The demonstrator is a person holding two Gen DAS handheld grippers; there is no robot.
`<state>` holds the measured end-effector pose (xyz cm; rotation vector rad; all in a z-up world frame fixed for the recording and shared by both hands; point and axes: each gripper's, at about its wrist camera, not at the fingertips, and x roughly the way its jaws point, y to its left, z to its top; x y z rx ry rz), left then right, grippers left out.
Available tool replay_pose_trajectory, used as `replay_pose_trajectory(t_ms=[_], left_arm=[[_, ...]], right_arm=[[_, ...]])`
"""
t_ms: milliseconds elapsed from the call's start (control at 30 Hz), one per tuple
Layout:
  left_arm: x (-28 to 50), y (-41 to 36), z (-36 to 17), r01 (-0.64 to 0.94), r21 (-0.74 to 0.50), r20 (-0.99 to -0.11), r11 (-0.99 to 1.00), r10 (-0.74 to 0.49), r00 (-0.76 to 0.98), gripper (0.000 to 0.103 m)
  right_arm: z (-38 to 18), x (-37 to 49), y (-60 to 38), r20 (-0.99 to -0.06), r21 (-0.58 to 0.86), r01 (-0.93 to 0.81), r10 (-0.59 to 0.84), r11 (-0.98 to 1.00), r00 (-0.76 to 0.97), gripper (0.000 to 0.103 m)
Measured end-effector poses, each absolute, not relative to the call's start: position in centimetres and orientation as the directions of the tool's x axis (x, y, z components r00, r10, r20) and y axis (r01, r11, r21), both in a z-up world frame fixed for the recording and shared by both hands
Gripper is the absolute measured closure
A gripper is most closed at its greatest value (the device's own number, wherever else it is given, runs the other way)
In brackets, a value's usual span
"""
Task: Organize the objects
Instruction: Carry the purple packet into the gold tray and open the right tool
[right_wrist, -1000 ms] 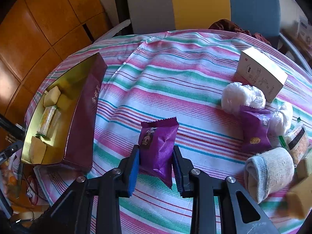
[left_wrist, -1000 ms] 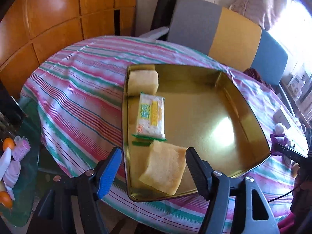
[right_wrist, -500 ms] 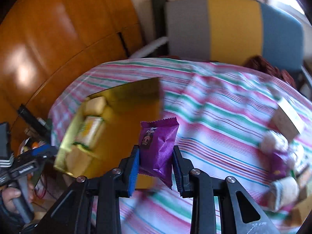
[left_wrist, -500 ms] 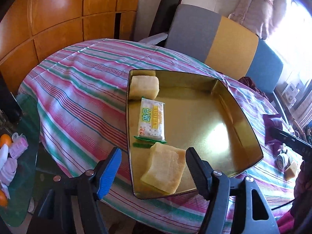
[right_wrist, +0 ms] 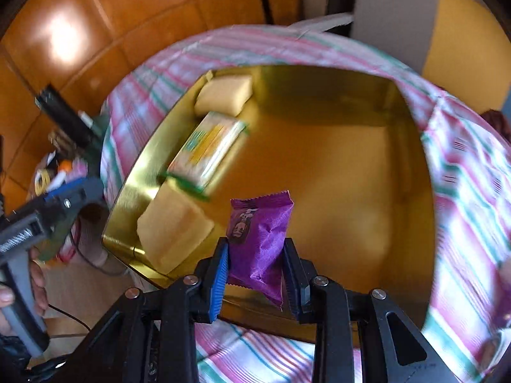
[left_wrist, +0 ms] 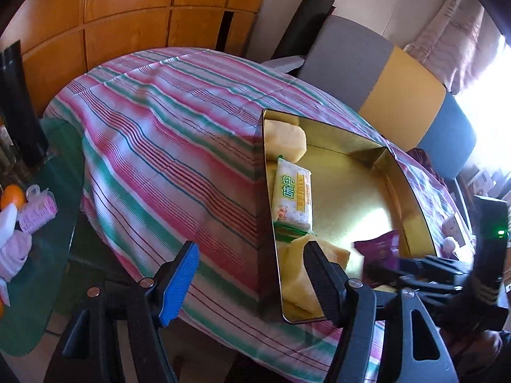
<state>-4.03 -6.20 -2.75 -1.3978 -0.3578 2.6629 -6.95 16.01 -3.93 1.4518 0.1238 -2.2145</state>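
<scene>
A purple snack packet point(right_wrist: 259, 242), crinkled foil, stands upright above the gold tin tray point(right_wrist: 335, 172). Along the tray's left side lie a pale yellow block point(right_wrist: 225, 94), a green-and-yellow cracker packet point(right_wrist: 207, 150) and a second yellow block point(right_wrist: 174, 233)

My right gripper point(right_wrist: 257, 279): black, blue pads, on purple packet point(right_wrist: 260, 239). Gold tin point(right_wrist: 335, 166) holds pale yellow blocks point(right_wrist: 174, 234), green-yellow wrapper point(right_wrist: 207, 148). Tablecloth point(left_wrist: 166, 134) striped pink, green, white. Wall panels point(left_wrist: 127, 9) orange-brown.
</scene>
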Motion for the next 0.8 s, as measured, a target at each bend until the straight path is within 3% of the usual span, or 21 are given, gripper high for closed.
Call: replay_pose_trajectory(t_ms=[200,433,800], left_arm=[[-3.8,-6.0,-2.7,-0.009,-0.261,-0.786,-0.965,0.218,-0.578,0.039],[-3.6,-5.7,-2.6,-0.020,-0.234,-0.782,-0.972,0.201,-0.590,0.039],[-3.2,-4.7,-1.7,-0.032,-0.188,-0.764,-0.982,0.167,-0.623,0.039]], right_arm=[[-5.5,-6.3,12.4,-0.883,0.226,0.500,-0.393,-0.836,-0.256,0.070],[-5.2,-6.0,12.8,-0.860,0.259,0.486,-0.428,-0.835,-0.277,0.056],[-4.6,-5.8,14.0,-0.847,0.265,0.449,-0.428,-0.853,-0.314,0.048]])
